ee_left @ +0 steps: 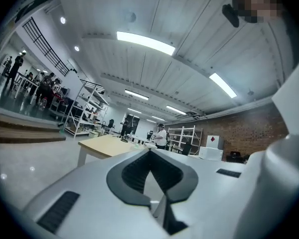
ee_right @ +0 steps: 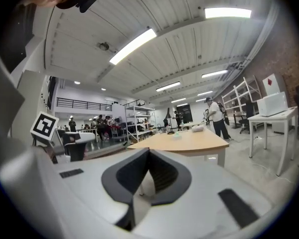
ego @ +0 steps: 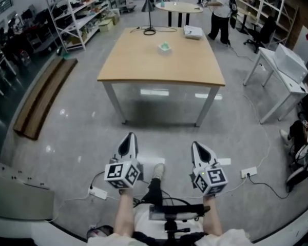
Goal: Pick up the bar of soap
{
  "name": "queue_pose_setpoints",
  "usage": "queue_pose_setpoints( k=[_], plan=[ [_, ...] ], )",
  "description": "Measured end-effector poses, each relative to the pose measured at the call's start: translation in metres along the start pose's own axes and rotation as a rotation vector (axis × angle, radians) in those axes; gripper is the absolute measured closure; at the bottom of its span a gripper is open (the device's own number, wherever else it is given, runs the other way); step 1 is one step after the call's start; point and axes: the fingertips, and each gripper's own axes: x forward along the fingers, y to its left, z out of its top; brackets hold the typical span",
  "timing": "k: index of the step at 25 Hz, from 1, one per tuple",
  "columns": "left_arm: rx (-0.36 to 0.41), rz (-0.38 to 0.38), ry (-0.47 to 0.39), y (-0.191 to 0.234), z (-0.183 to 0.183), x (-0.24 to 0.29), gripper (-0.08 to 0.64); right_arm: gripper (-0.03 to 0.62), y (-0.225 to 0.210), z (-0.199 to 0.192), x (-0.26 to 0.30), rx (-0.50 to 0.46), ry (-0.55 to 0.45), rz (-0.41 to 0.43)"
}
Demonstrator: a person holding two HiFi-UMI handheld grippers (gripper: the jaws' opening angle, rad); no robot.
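Head view, looking down across a workshop floor (ego: 66, 137). A pale wooden counter (ego: 143, 65) fills the upper centre of the frame. The soap (ego: 165, 46), a small greenish bar, lies on its top, towards the far edge and just right of the middle. A white box (ego: 193, 32) sits near the far right corner. A black stand (ego: 149, 29) with a cable is at the far edge, left of the soap. A person (ego: 219, 9) stands beyond, at the upper right.

At the bottom of the frame, the left claw (ego: 128, 142) and the right claw (ego: 198, 150) are held side by side, pointing towards the counter and well short of it. Each gripper view shows its dark pads pressed together at the tips, with nothing between them.

The step in hand looks like the approach. To do it well, get close, perhaps round to a side nearer the soap, since it lies far across the top. Spread one claw before it arrives, bring it in low and straddle the bar's narrow width. Squeeze gently, as soap is likely to slip.
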Motion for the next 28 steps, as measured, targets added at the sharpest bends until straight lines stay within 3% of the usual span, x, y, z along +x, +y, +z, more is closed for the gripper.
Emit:
queue_pose_setpoints(
  k=[7,12,19,25,28],
  plan=[
    [0.020,-0.031,0.009,0.065,0.047,0.192,0.555,0.588,-0.052,0.033,0.185,0.034,0.039,-0.006],
    [0.045,-0.085,-0.061,0.084,0.088,0.292,0.554,0.588,-0.082,0.068,0.280,0.032,-0.019,-0.011],
    [0.066,-0.128,-0.043,0.088,0.084,0.378,0.554,0.588,-0.122,0.089,0.351,0.032,-0.049,-0.013],
    [0.038,-0.102,-0.023,0.101,0.068,0.436,0.554,0.588,-0.159,0.103,0.405,0.033,-0.085,-0.023],
    [0.146,-0.130,0.056,0.097,0.056,0.471,0.554,0.588,-0.180,0.115,0.441,0.052,-0.130,-0.012]
  ],
)
